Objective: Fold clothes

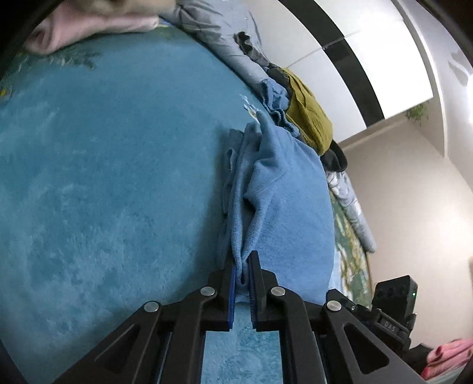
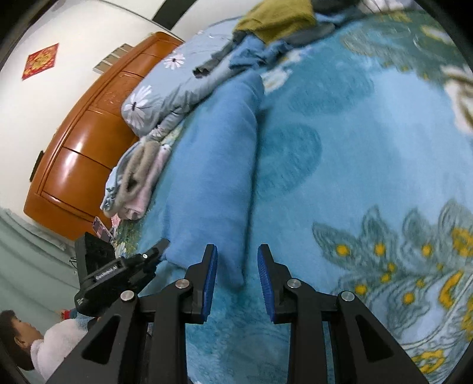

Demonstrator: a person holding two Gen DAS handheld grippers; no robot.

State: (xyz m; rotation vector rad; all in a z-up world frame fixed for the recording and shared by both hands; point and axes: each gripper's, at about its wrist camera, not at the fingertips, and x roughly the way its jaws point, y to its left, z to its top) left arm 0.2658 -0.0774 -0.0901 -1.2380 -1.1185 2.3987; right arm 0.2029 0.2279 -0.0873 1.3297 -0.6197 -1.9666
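A light blue fleece garment (image 1: pixel 283 189) lies on the teal bed blanket (image 1: pixel 103 177). My left gripper (image 1: pixel 242 265) is shut on a bunched fold at its near edge. In the right wrist view the same garment (image 2: pixel 212 165) lies as a long folded strip on the blanket (image 2: pixel 369 147). My right gripper (image 2: pixel 237 257) is open and empty, its blue pads on either side of the garment's near corner, just above it. The left gripper (image 2: pixel 159 248) shows at the garment's left edge.
A pile of clothes with a mustard garment (image 1: pixel 307 118) sits at the far edge of the bed, also in the right wrist view (image 2: pixel 278 17). A folded pink and grey stack (image 2: pixel 139 183) lies by a floral quilt (image 2: pixel 165 97). A wooden headboard (image 2: pixel 82 153) stands behind. A person (image 2: pixel 44 348) sits at lower left.
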